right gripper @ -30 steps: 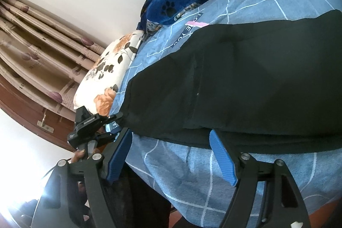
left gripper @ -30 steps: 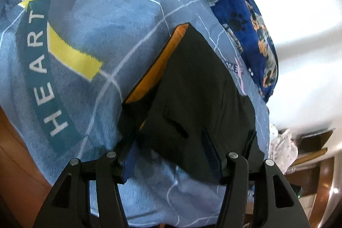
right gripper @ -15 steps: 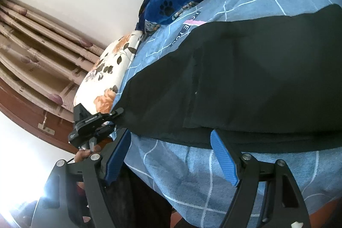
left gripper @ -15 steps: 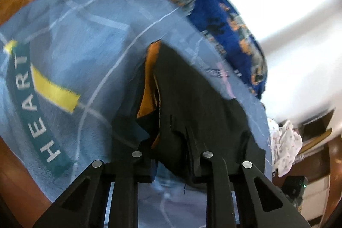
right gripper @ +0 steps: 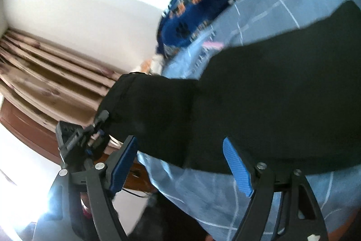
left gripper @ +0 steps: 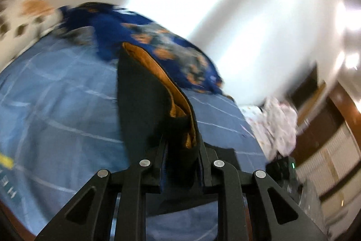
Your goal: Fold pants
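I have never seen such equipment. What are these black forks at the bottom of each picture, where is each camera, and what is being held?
No robot is here: a person holds a hand tool in each hand, and each tool has two jaws that squeeze together. A wide-angle camera sits on each tool and looks forward along its jaws, so both pictures bend at the edges.

In the left camera's picture, the left gripper has just closed on one end of the black pants, whose orange lining shows, and holds it raised above the blue checked bed cover.

In the right camera's picture, the right gripper stands open with blue pads; the pants lie beyond it, not gripped. The left tool appears at the left of that picture, holding up the pants' end. A dark blue patterned blanket lies farther back.
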The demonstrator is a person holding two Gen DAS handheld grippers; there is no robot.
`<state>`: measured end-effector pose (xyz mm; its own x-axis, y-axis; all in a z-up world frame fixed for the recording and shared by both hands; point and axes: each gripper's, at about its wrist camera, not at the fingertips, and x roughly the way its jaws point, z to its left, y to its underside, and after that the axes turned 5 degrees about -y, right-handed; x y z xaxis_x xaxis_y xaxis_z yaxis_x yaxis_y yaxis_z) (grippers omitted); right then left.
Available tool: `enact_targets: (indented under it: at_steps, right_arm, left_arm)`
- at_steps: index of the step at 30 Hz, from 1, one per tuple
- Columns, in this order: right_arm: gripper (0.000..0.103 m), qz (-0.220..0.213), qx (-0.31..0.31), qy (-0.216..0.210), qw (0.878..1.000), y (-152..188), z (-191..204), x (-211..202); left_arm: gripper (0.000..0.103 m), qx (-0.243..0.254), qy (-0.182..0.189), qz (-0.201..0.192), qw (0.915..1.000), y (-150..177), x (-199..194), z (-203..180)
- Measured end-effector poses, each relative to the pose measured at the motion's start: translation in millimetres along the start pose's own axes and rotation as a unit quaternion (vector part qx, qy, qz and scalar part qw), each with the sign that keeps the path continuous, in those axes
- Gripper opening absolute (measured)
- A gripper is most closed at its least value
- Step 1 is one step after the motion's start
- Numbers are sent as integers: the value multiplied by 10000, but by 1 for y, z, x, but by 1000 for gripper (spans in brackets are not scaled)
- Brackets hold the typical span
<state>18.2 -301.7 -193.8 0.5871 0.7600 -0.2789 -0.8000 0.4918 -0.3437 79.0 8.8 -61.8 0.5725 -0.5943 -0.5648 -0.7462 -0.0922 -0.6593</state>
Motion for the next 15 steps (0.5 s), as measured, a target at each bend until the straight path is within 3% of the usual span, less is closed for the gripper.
enact_targets:
  at_steps: [4, 9, 12, 15]
  right_arm:
    - [87, -268, 280, -573, 9976, -20, 1, -18]
    - [93, -287, 746, -1223, 9893, -38, -7, -27]
    - [93, -182, 940, -1372, 9859, -47, -10, -21]
    - [93, 4, 918, -1217, 9883, -58, -10, -17]
  left_arm:
    - [21, 534, 223, 236, 9980, 11, 31, -49]
    - [21, 1042, 198, 587, 9926, 37, 69, -83]
    - [21, 1404, 47, 700, 9876, 53, 80, -99]
    - [21, 1769, -160, 809, 9808, 69, 94, -112]
